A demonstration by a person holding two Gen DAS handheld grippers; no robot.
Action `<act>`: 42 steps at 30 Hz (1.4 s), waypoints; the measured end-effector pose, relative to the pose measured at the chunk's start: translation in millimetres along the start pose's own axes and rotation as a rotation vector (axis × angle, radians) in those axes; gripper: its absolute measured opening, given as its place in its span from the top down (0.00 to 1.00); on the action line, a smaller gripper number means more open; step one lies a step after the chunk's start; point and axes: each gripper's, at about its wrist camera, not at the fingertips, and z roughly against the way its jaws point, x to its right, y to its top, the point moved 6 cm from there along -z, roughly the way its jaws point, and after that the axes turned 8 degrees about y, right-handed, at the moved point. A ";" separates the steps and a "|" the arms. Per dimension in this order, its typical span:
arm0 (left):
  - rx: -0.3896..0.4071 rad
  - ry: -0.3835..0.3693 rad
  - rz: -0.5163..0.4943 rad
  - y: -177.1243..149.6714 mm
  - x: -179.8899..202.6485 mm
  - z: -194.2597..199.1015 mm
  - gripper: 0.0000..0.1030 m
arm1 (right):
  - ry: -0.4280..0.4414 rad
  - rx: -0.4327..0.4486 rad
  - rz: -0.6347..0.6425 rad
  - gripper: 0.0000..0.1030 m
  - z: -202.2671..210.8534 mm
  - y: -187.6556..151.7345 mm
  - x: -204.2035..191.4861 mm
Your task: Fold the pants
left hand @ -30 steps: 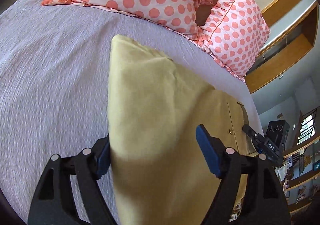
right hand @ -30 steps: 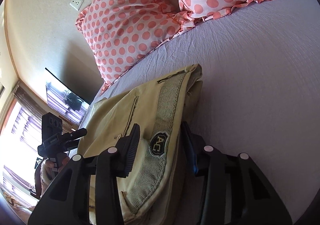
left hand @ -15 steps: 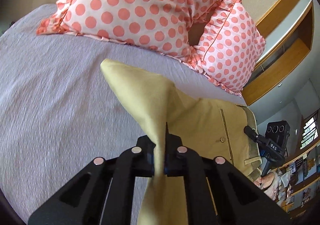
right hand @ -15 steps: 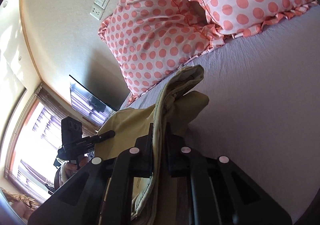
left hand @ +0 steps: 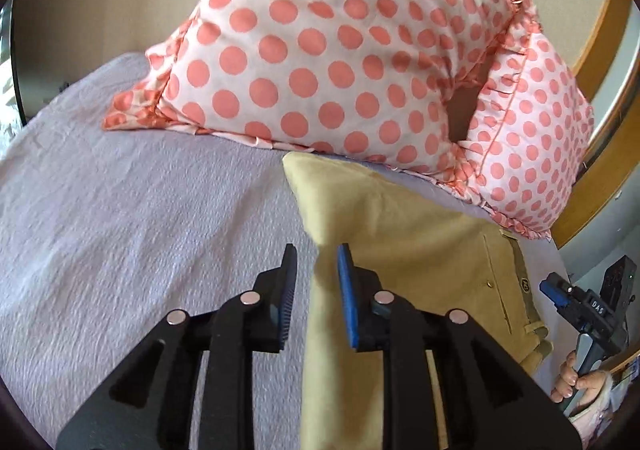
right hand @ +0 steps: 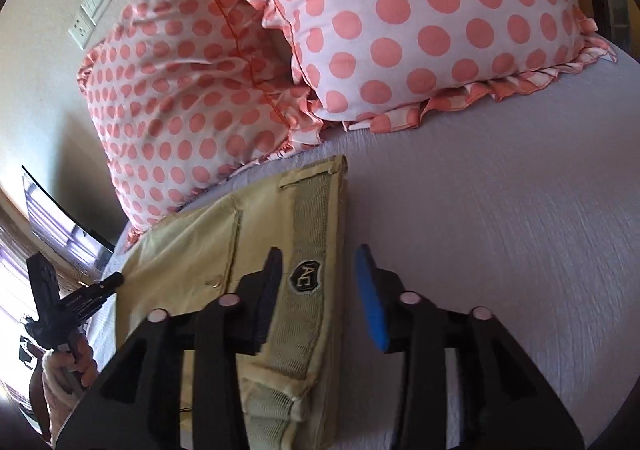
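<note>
The khaki pants [left hand: 408, 250] lie folded on the lilac bedspread [left hand: 140, 230], close under the pillows. My left gripper [left hand: 316, 278] is open, its blue pads either side of the folded left edge, not pinching it. In the right wrist view the waistband with a dark badge [right hand: 306, 276] lies flat at the pants' [right hand: 192, 250] right edge. My right gripper [right hand: 320, 282] is open over that waistband edge, holding nothing.
Two white pillows with coral dots [left hand: 340, 62] [right hand: 420, 22] lie just beyond the pants. A wooden headboard [left hand: 600, 170] stands at the right. Wall sockets [right hand: 90, 16] are on the wall. The bedspread [right hand: 500, 230] stretches right of the pants.
Both grippers were shut on the pants' edges half a second ago, holding them lifted. Now both have opened and the pants lie flat, nearer the pillows.
</note>
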 end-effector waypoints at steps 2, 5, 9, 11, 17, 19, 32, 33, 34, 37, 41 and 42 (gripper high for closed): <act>0.020 -0.077 -0.045 -11.6 20.3 22.5 0.62 | 0.120 -0.009 0.018 0.33 7.6 -11.0 -20.9; -0.020 -0.170 -0.106 -36.0 54.2 31.8 0.35 | 0.198 -0.097 -0.013 0.15 -7.8 -33.1 -36.1; -0.198 -0.095 -0.136 -66.0 67.2 -14.4 0.30 | 0.137 -0.136 -0.093 0.15 -24.2 -49.3 -23.6; -0.130 -0.054 -0.153 -69.8 70.3 -7.7 0.28 | 0.102 -0.136 -0.116 0.15 -13.8 -52.0 -27.6; -0.003 0.126 -0.274 -108.9 68.1 46.4 0.04 | -0.058 -0.081 0.114 0.06 32.3 -101.8 -61.0; 0.048 0.206 -0.304 -126.2 62.0 59.8 0.02 | -0.152 -0.073 0.176 0.04 36.5 -126.9 -64.9; 0.038 0.260 -0.267 -179.0 41.7 69.0 0.02 | -0.333 -0.033 0.352 0.01 25.8 -184.9 -84.9; 0.043 0.263 -0.265 -179.8 41.7 69.4 0.02 | -0.344 -0.028 0.353 0.01 26.0 -185.9 -84.6; 0.050 0.264 -0.263 -180.3 41.4 70.0 0.02 | -0.364 -0.026 0.365 0.01 25.2 -188.3 -85.4; 0.080 0.265 -0.259 -183.0 42.4 71.4 0.02 | -0.394 0.010 0.379 0.01 25.7 -193.6 -86.4; 0.100 0.264 -0.261 -184.1 42.6 72.5 0.02 | -0.399 0.047 0.393 0.01 26.2 -195.9 -86.9; 0.100 0.264 -0.261 -184.0 42.6 72.6 0.02 | -0.400 0.045 0.391 0.01 25.9 -196.4 -86.8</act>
